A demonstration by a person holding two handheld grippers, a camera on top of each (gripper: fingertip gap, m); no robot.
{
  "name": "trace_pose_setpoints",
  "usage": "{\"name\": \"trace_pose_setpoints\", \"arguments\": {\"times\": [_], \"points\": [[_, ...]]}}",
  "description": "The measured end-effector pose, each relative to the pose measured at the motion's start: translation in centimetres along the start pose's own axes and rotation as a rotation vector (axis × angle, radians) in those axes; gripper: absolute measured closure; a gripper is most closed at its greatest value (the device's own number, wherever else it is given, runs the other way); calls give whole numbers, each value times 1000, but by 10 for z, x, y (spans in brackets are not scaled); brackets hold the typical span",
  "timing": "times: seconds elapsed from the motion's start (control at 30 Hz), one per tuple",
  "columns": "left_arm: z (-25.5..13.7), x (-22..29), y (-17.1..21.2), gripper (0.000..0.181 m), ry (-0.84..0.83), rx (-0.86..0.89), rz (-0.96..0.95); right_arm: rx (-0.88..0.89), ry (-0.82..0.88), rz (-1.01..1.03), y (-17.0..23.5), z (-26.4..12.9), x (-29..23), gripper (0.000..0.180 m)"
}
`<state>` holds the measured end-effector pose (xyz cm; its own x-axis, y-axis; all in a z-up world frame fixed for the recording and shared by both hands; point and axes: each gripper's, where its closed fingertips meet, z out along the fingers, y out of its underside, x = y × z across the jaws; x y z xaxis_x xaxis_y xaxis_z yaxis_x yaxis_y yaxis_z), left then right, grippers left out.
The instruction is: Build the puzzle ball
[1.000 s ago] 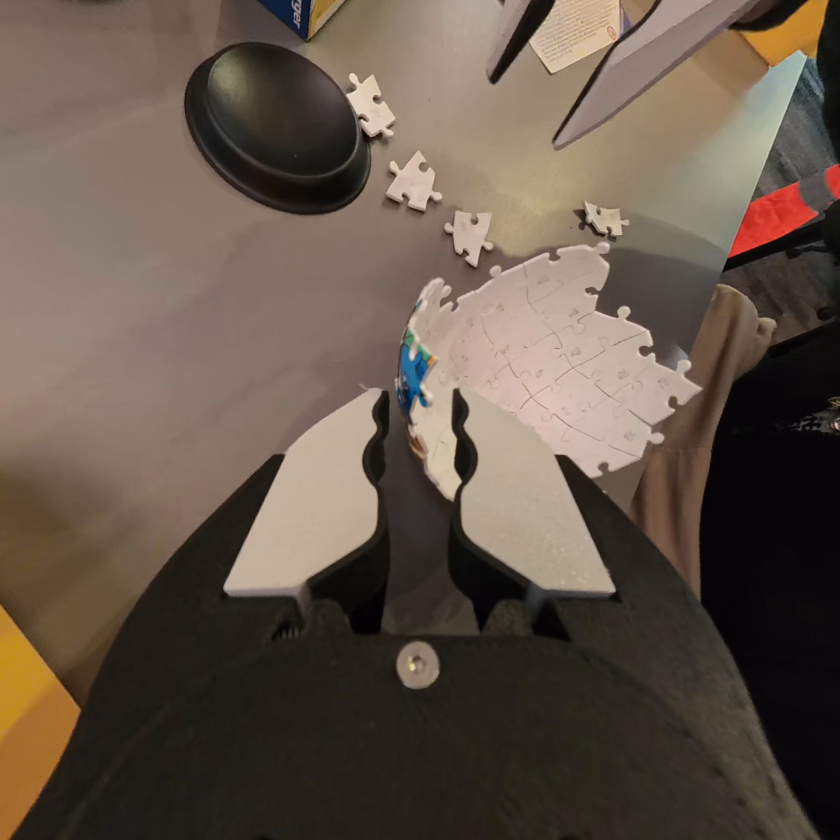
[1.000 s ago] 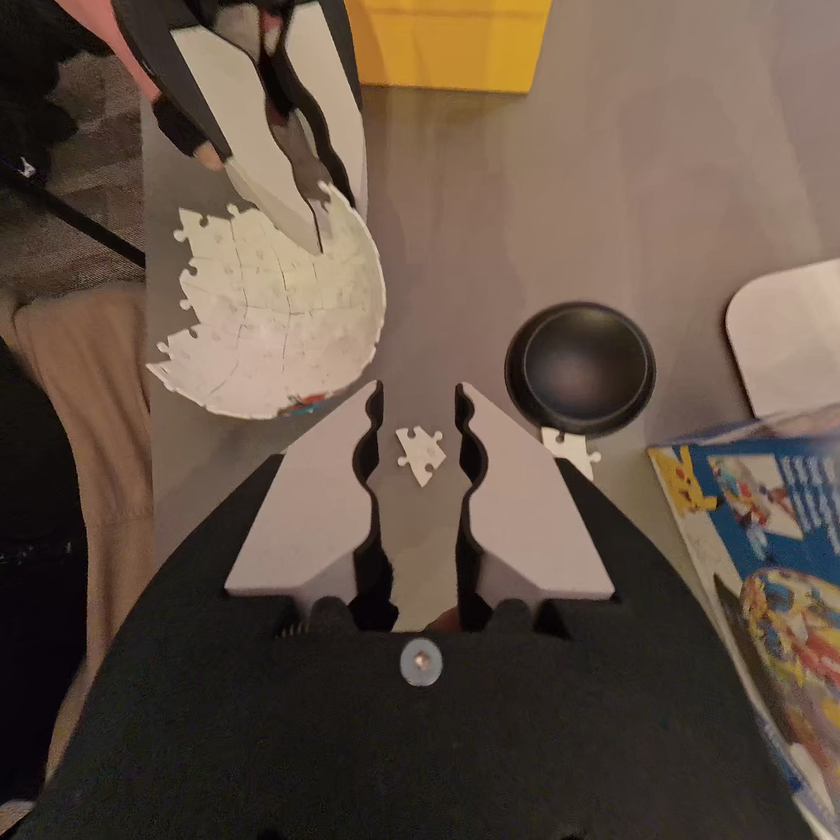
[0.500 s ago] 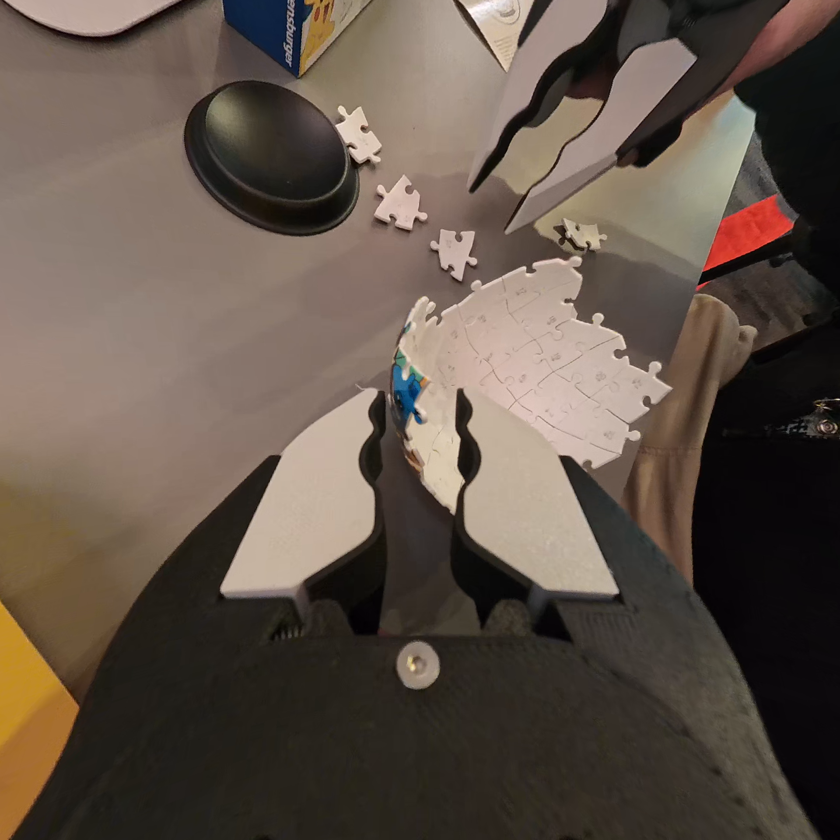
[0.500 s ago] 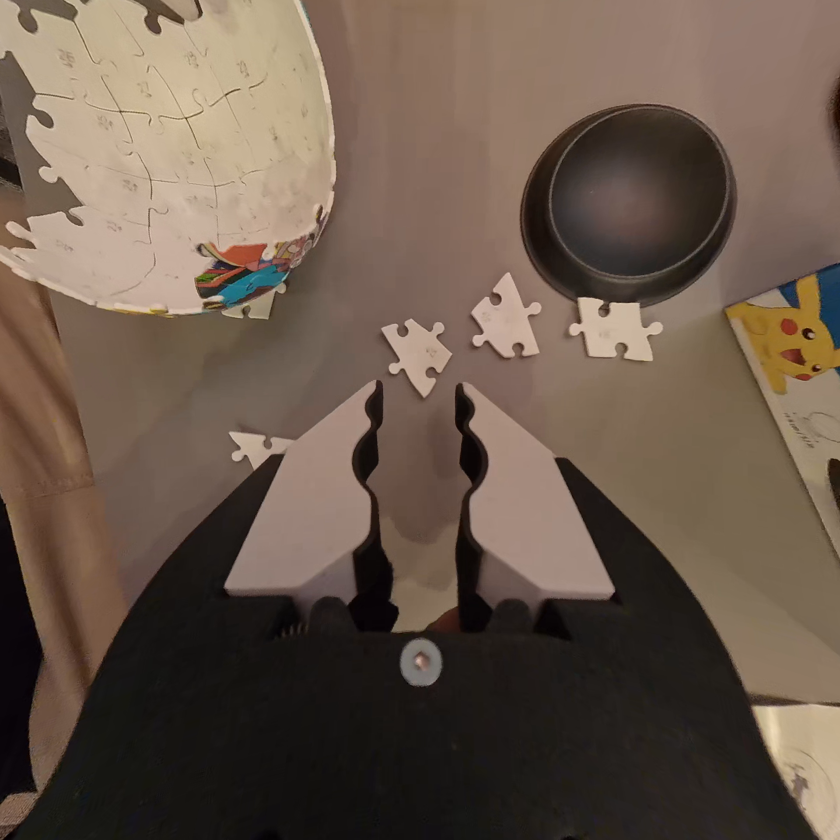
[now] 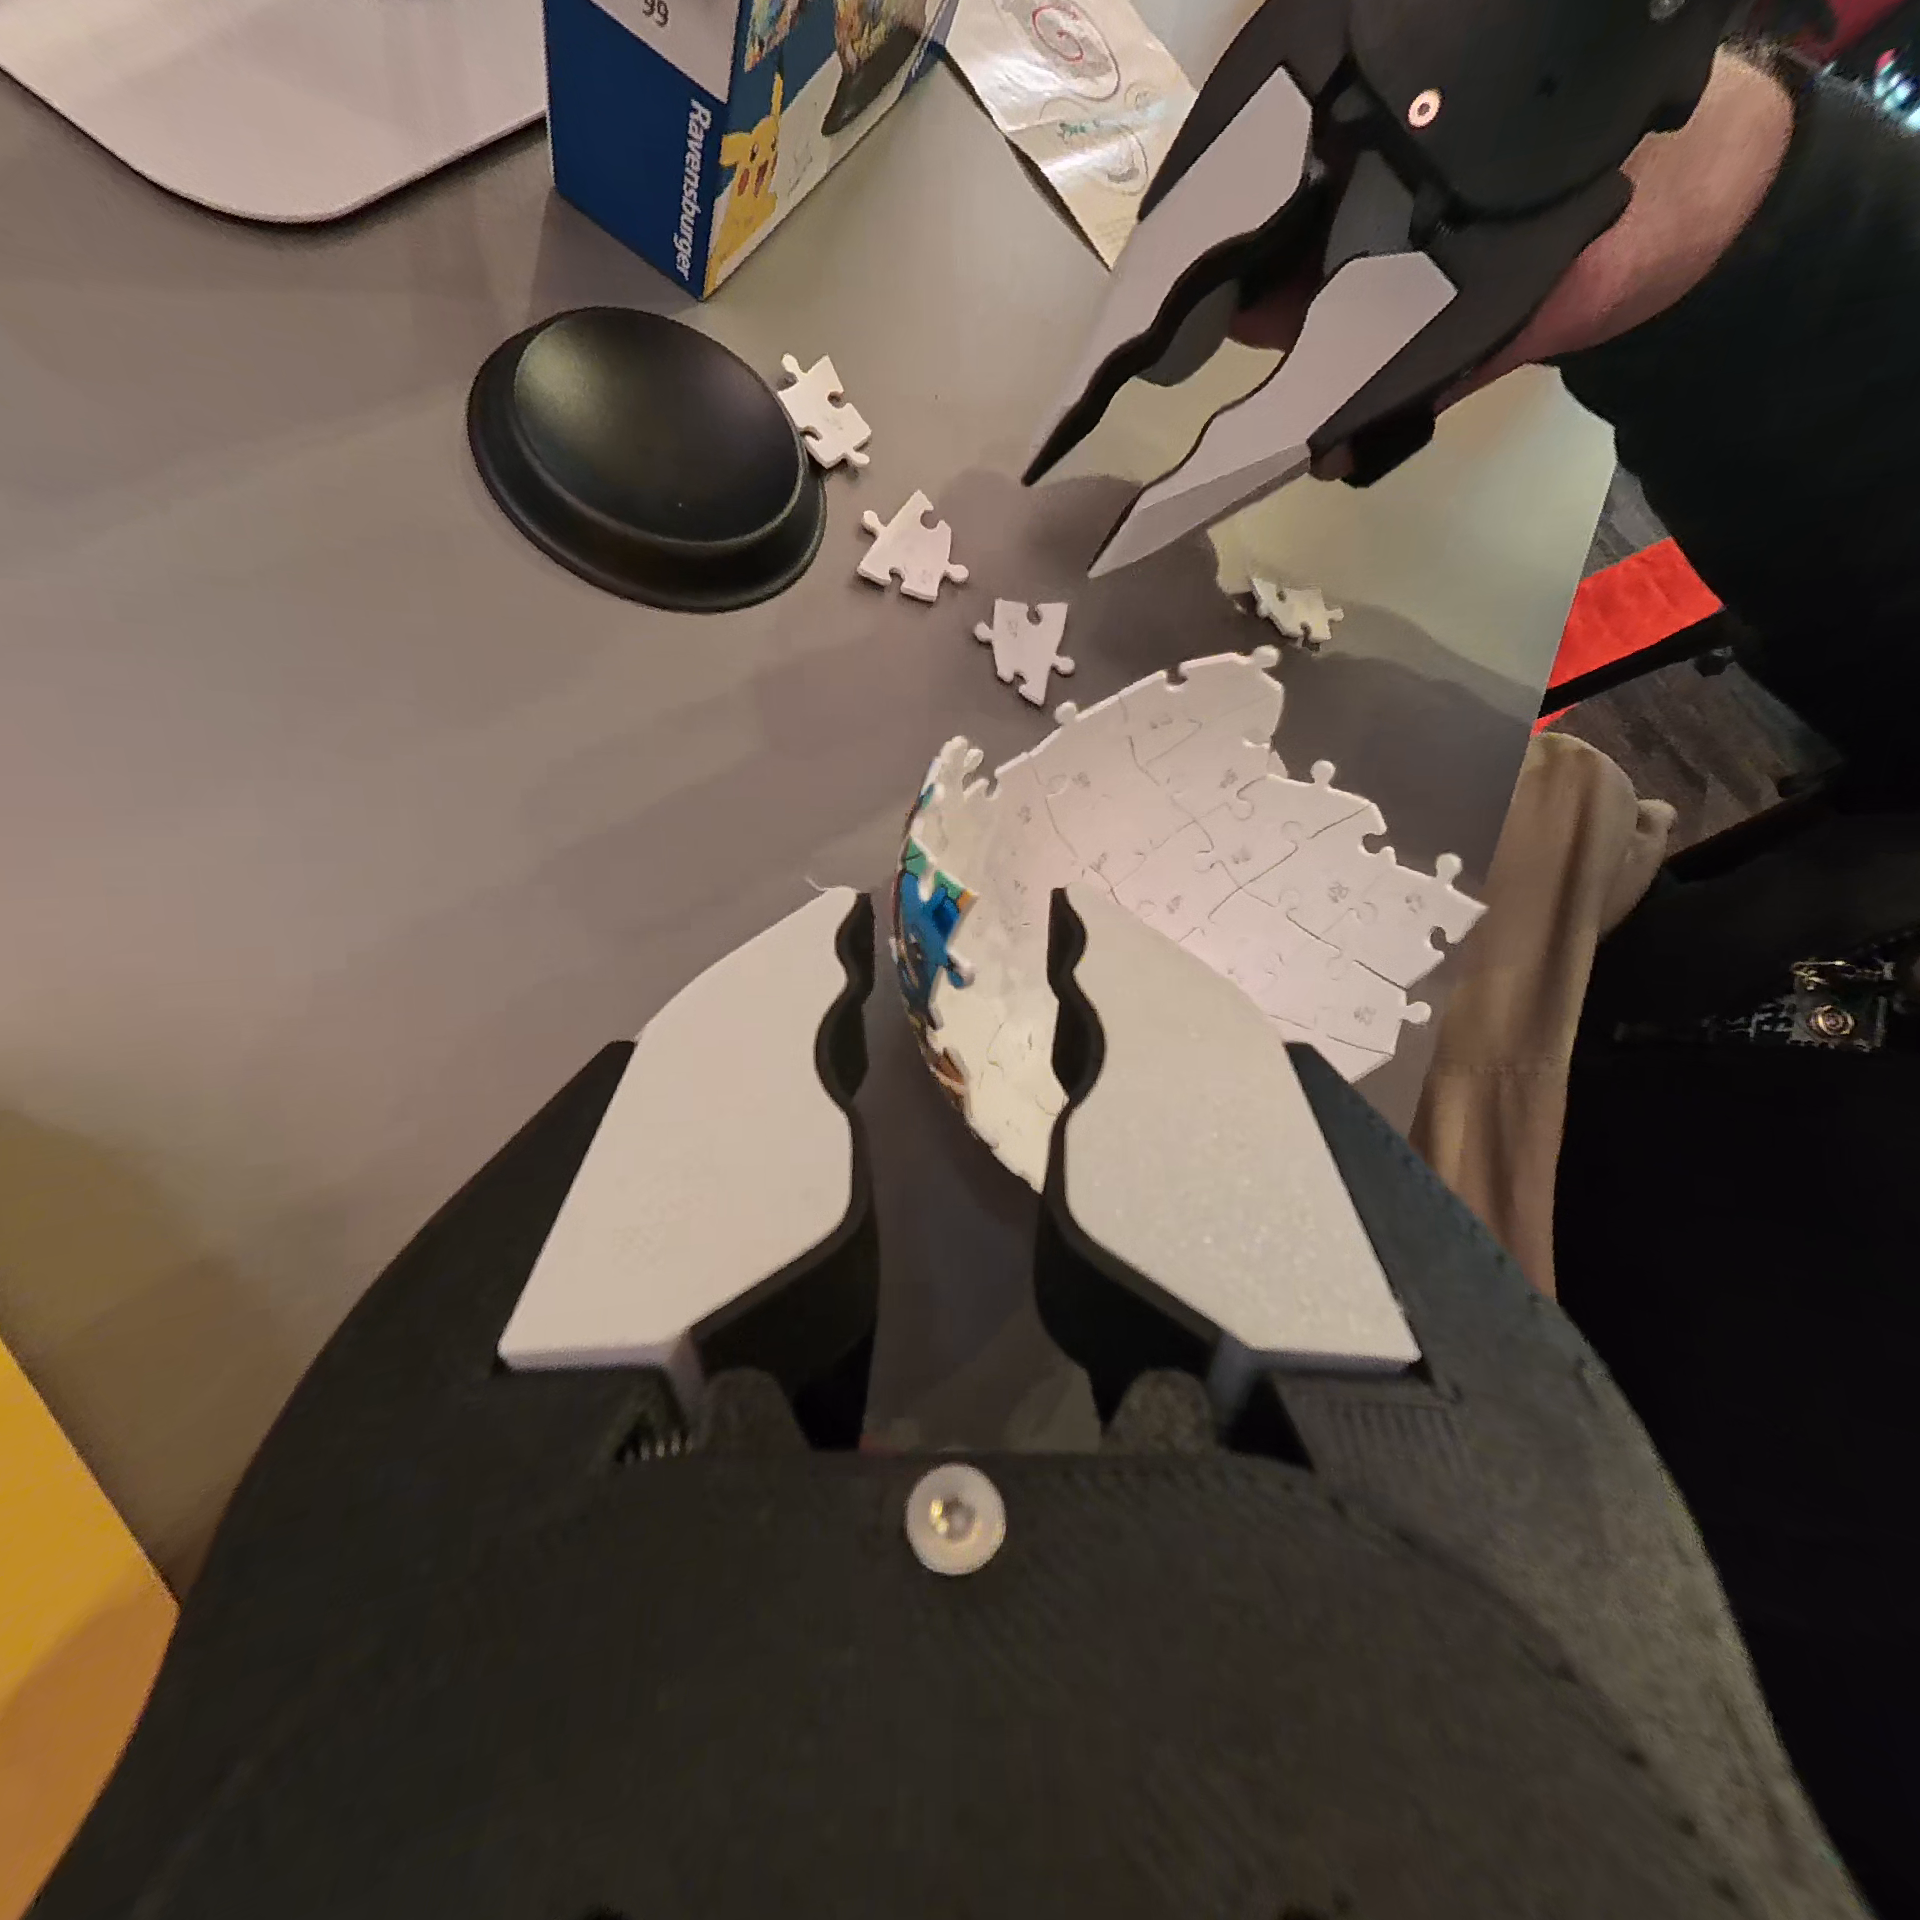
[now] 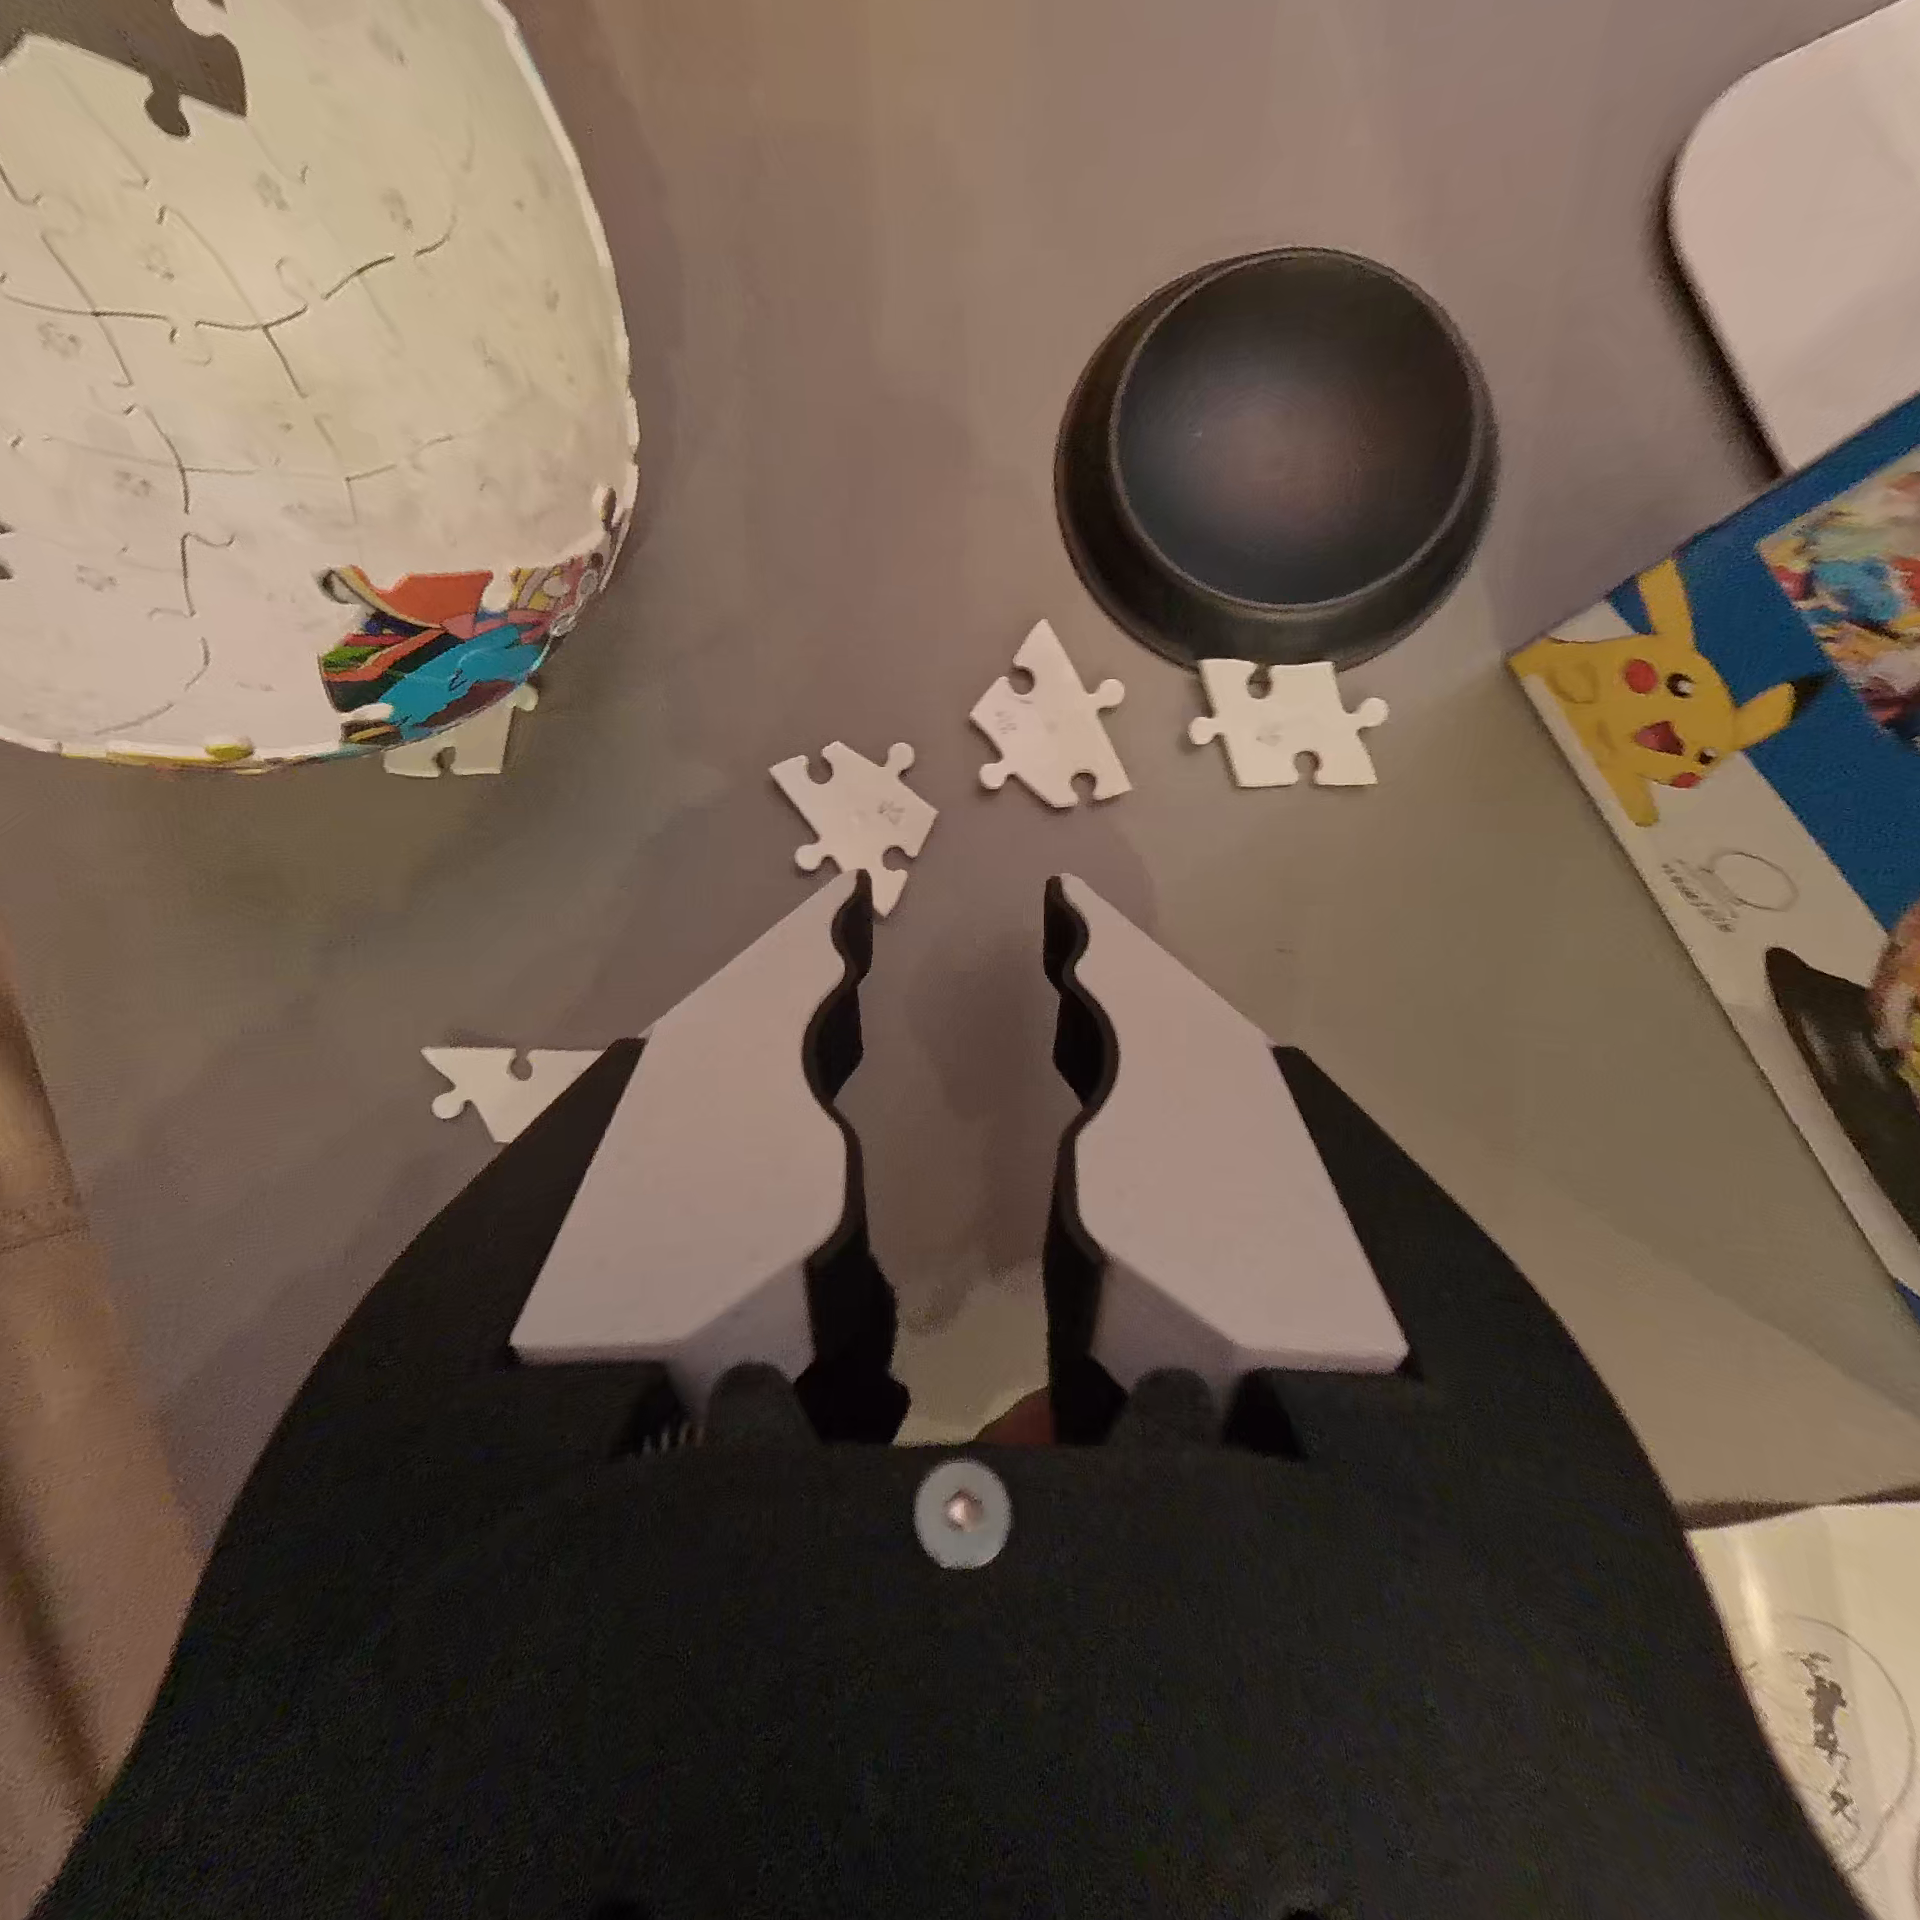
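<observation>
One puzzle piece half hidden (claw-covered)

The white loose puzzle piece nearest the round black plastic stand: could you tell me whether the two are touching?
Touching, or at least overlapping: in the right wrist view the white puzzle piece has its top edge against the black stand's rim, with no grey table visible between them.

A white rounded pad lies at the grey table's far corner; a yellow block shows at its near edge, beige cloth beside it.
</observation>
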<state>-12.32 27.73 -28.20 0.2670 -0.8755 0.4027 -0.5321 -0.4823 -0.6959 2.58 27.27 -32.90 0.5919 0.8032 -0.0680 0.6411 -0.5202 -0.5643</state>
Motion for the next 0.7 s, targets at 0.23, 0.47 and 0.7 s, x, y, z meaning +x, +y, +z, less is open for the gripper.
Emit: {"name": "trace_pose_setpoints", "arguments": {"times": [0.23,0.47,0.7], "points": [[-6,-6,-6,150,-3,41,-17,69,64,7,-8,1,15,145],[-5,-7,-11,149,-6,55,-18,95,118,54,-9,3,36,145],[-4,-11,-9,150,-8,59,-31,104,101,71,-7,-3,36,146]]}}
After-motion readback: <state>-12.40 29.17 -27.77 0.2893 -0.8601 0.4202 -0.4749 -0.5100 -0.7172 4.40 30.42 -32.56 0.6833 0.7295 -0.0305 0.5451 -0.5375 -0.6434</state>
